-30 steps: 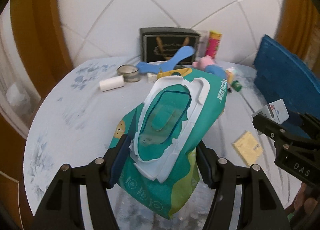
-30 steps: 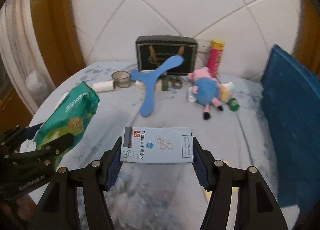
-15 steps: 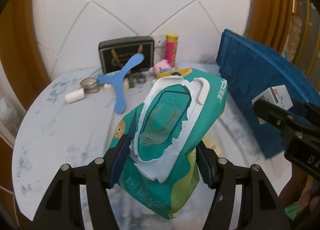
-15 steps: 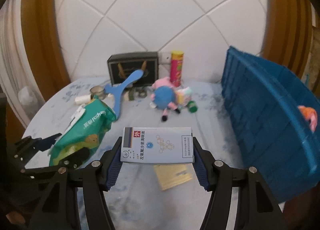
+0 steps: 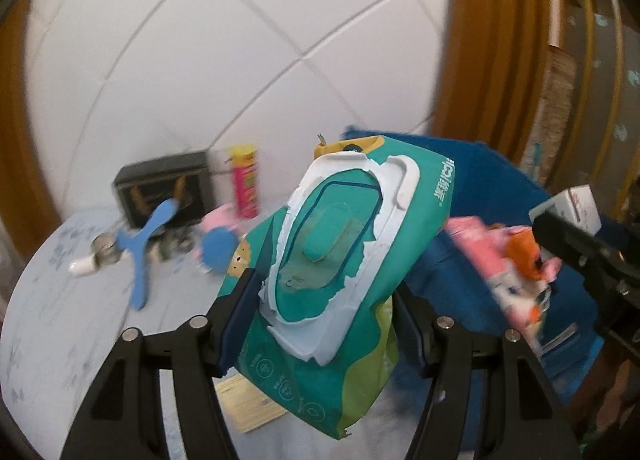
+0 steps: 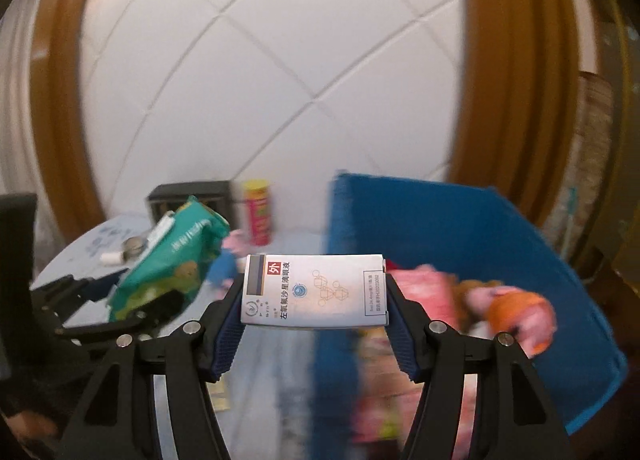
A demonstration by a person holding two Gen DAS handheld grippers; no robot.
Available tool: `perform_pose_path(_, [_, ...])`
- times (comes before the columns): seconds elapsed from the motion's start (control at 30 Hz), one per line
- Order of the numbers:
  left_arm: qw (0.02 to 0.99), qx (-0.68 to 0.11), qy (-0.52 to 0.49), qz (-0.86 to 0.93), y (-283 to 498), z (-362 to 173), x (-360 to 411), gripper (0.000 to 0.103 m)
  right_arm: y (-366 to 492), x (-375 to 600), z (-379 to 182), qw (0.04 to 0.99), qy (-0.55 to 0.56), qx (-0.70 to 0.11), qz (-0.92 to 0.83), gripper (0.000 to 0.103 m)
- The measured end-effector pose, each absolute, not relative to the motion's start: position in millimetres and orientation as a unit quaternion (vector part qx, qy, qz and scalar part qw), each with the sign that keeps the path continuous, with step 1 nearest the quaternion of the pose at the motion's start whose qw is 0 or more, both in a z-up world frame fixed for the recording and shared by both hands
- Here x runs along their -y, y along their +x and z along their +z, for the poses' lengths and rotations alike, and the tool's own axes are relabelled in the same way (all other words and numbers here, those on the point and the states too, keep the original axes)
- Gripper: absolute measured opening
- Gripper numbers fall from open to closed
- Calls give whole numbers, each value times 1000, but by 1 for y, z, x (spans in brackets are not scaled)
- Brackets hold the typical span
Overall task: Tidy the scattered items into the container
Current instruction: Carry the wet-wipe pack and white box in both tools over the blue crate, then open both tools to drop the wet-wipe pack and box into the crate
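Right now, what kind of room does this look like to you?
Probably a room in a home, though I can't say which. A round pale table stands against a white tiled wall with wooden trim, strewn with household odds and ends: a plush toy, a snack can, and a blue storage bin.

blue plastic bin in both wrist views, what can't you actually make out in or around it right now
- Blue plastic bin, right wrist view: contents are motion-blurred pink and orange shapes; the white medicine box in the right gripper hides the near left corner.
- Left wrist view: the green wet-wipes pack in the left gripper covers most of the bin's front wall.
- Small items by the black box: too blurred to identify.
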State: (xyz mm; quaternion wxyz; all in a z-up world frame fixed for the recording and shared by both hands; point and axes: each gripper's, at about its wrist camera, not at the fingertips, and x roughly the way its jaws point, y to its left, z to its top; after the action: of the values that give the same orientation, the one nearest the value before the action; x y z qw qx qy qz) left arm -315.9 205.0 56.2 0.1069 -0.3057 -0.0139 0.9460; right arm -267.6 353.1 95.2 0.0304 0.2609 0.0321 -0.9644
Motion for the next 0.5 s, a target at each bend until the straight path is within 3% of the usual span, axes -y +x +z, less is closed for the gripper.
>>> perform_pose_path(0.23, [163, -18, -290, 943, -323, 83, -299, 63, -265, -449, 99, -43, 260, -3, -965, 63])
perform_pose_path(0.5, [207, -58, -311, 926, -321, 72, -371, 63, -257, -510, 78, -96, 287, 15, -953, 63])
